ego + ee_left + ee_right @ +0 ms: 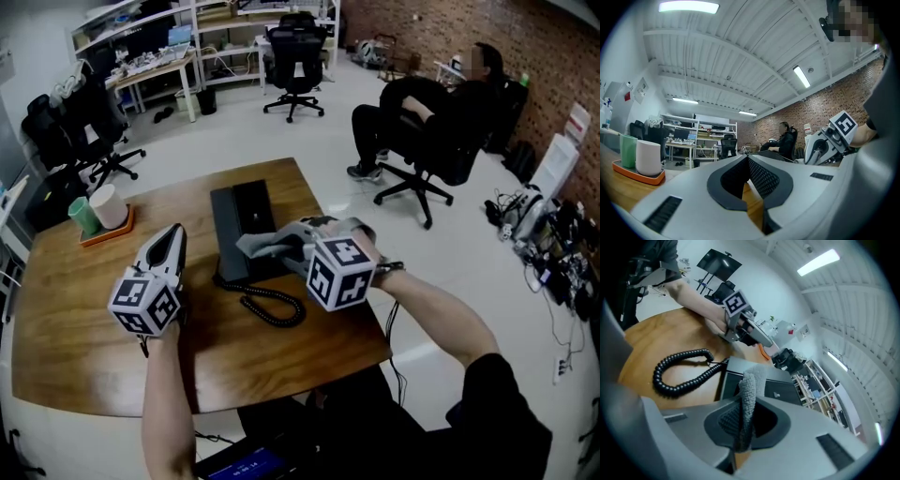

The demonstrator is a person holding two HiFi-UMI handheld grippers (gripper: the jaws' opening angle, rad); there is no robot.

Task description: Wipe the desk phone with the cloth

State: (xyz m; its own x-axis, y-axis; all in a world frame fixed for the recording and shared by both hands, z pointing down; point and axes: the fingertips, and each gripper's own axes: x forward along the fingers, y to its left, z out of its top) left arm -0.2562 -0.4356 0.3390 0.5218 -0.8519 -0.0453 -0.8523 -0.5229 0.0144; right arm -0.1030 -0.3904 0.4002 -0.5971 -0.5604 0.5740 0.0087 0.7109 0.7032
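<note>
One desk (84, 337) carries one desk phone (246, 220) with one coiled cord (267, 302), one grey cloth (267, 246), and at the far left one orange tray (112, 232) with two cups: one green cup (83, 216), one white cup (108, 206). Two tongs: left tongs (747, 161), right tongs (745, 399). One seated person (431, 112) far right.

Even, bright light from ceiling tubes (688, 6) above the desk (84, 319); soft shadows on it; strong fisheye bending and dark corners in both gripper views.
</note>
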